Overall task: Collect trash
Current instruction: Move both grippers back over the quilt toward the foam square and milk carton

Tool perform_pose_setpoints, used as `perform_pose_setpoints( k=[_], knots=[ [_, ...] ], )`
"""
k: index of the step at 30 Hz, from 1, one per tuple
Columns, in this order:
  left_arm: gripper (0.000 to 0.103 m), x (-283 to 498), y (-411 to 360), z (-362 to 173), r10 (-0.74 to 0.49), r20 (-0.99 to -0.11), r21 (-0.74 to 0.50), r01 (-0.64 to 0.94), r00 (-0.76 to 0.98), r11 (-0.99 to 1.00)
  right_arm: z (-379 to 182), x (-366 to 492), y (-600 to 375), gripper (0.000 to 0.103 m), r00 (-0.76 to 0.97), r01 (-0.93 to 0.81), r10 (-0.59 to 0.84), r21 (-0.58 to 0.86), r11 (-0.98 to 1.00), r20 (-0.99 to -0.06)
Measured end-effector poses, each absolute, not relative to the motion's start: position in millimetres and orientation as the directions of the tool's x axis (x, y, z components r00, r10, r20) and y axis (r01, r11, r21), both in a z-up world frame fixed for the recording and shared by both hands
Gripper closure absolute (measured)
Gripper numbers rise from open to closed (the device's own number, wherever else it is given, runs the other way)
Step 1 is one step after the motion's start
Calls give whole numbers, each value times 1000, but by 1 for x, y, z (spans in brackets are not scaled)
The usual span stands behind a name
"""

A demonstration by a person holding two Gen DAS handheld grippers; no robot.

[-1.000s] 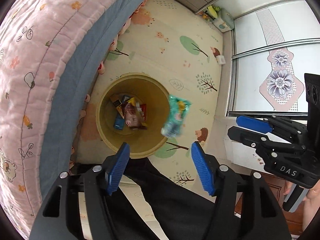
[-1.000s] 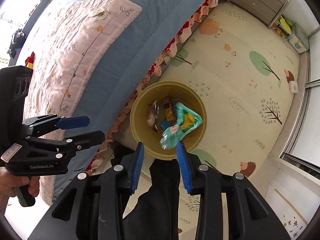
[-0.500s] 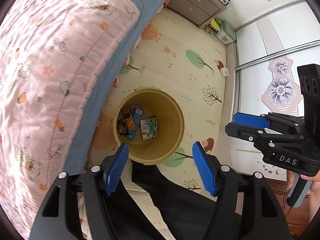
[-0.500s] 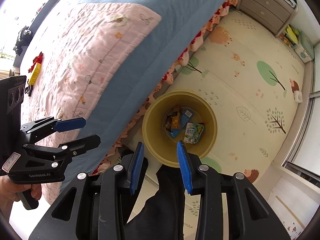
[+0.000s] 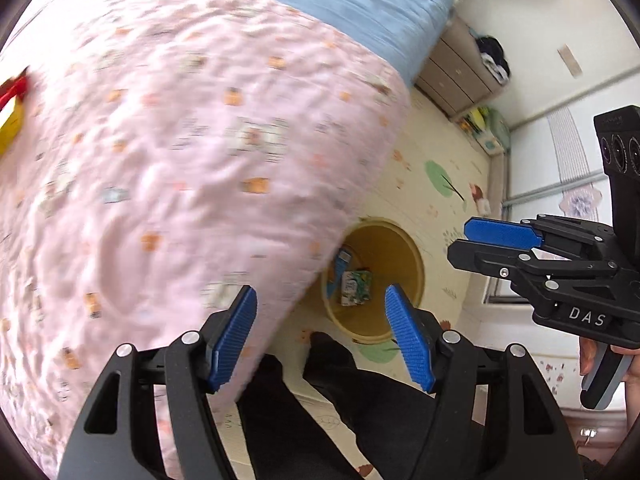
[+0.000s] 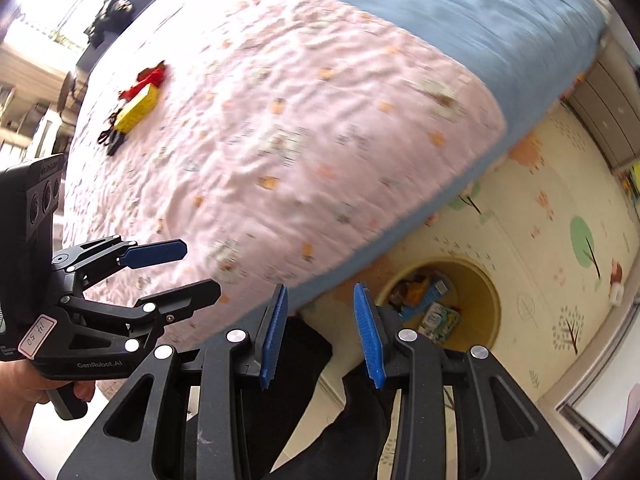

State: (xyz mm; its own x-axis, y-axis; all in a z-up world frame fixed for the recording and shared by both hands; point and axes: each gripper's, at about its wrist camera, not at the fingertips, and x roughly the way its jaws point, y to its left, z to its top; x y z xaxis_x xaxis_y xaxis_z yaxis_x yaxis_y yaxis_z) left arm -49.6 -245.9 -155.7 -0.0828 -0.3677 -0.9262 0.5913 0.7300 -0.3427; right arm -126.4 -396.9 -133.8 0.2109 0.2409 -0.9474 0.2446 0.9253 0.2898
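Observation:
A yellow round bin [image 5: 404,256] [image 6: 486,284] stands on the floor mat beside the bed, holding a green-and-white packet [image 5: 354,288] [image 6: 438,320] and other wrappers. My left gripper [image 5: 320,338] is open and empty, hanging above the bed's edge and the bin. My right gripper [image 6: 320,332] is also open with a narrower gap and nothing between its fingers, above the bed's edge left of the bin. On the pink quilt far off lies a yellow and red wrapper [image 6: 136,106] [image 5: 10,120]. Each gripper also shows in the other's view, the right [image 5: 462,240] and the left [image 6: 202,266].
The bed with a pink quilt [image 6: 280,140] and blue sheet [image 6: 460,12] fills most of both views. A patterned play mat [image 6: 560,220] covers the floor. A grey drawer unit [image 5: 456,76] stands at the far wall. The person's dark trouser legs [image 5: 320,400] are below the grippers.
The green packet fell from the air into the bin. Both grippers swung away from over the bin toward the bed and rose, so the quilt now fills the views.

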Motion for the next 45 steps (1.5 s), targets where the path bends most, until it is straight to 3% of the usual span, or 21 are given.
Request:
perform_pose_setpoints(
  k=[19,28,36,45],
  knots=[
    [32,102,2,-127,-307,-936,-249,294,170,923,-105,50,-202,69,220,-83,293,282,956,-930],
    [26,141,46,-128,-271,-938,-231,191,217,954,-109,99,-159,62,189,-221,311,268,938,-931],
    [23,186,66,-152,-237,-952,-221,101,193,970,-112,162,-131,44,180,-403,350,256,879,-919],
    [23,250,78,-195,-219,-962,-220,11,165,975,-129,245,-109,42,143,-523,360,239,818,-922]
  ],
)
